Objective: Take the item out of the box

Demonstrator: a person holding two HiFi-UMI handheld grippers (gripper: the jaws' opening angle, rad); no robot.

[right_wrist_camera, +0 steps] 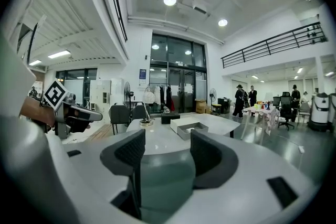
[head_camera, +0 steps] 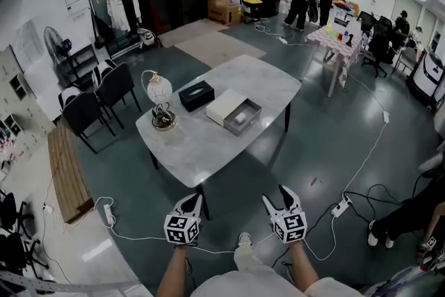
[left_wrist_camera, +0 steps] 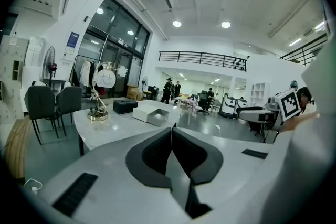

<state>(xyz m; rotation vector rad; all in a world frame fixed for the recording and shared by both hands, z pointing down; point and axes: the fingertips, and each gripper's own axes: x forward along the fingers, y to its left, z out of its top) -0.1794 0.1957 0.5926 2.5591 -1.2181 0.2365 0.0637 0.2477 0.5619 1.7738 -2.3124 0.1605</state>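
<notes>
Ahead, small white item (head_camera: 240,119) in box (head_camera: 254,108); empty hand-held grippers: left (head_camera: 194,199) closed, right (head_camera: 275,195) parted.

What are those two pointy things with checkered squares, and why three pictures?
They are grabbing tools. A person holds one in each hand: the left gripper and the right gripper. One picture comes from a camera on the person's head, looking down. The other two come from cameras riding on the grippers, looking along their jaws. The left jaws are together, the right jaws apart; neither holds anything. Ahead stands a table with a globe lamp, a black box, a white lid and an open grey box with a white item inside.
</notes>
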